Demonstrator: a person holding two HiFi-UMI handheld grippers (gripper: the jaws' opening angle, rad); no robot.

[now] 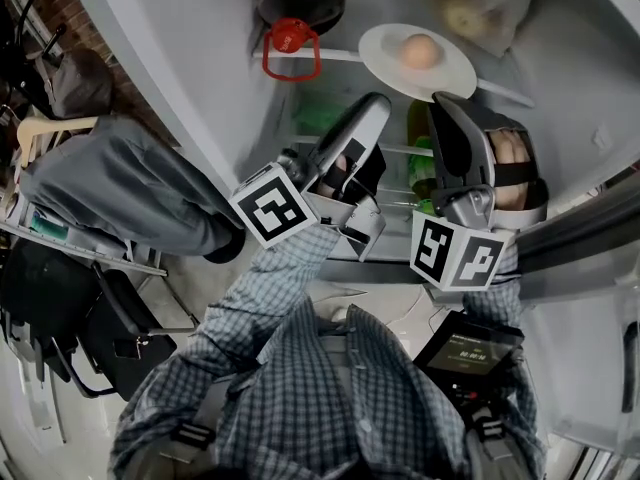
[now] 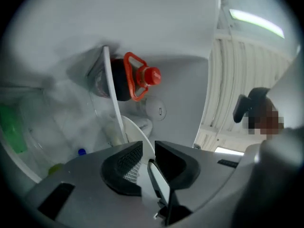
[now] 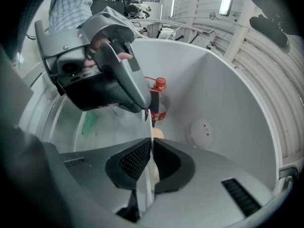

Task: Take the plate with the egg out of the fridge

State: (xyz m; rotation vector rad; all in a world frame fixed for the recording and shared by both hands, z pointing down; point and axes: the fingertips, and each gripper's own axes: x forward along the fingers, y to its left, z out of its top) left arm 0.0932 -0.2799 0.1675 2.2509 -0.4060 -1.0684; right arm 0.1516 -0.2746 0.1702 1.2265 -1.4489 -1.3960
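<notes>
A white plate (image 1: 450,72) with a brown egg (image 1: 420,52) on it sits at the front edge of a fridge shelf (image 1: 338,55) and reaches out past it. My right gripper (image 1: 452,100) comes up from below and is shut on the plate's near rim. In the right gripper view the rim (image 3: 150,123) runs edge-on between the pads, with the egg (image 3: 158,134) just beyond. My left gripper (image 1: 377,101) points up at the plate's left edge. Its jaws stand a narrow gap apart (image 2: 148,148), with the plate's rim (image 2: 135,129) just ahead and nothing pinched.
A dark bottle with a red cap and handle (image 1: 291,38) stands left of the plate on the same shelf. A bag of food (image 1: 485,3) lies behind it. Green items (image 1: 322,118) fill the shelf below. A person in grey trousers (image 1: 120,183) stands at the left.
</notes>
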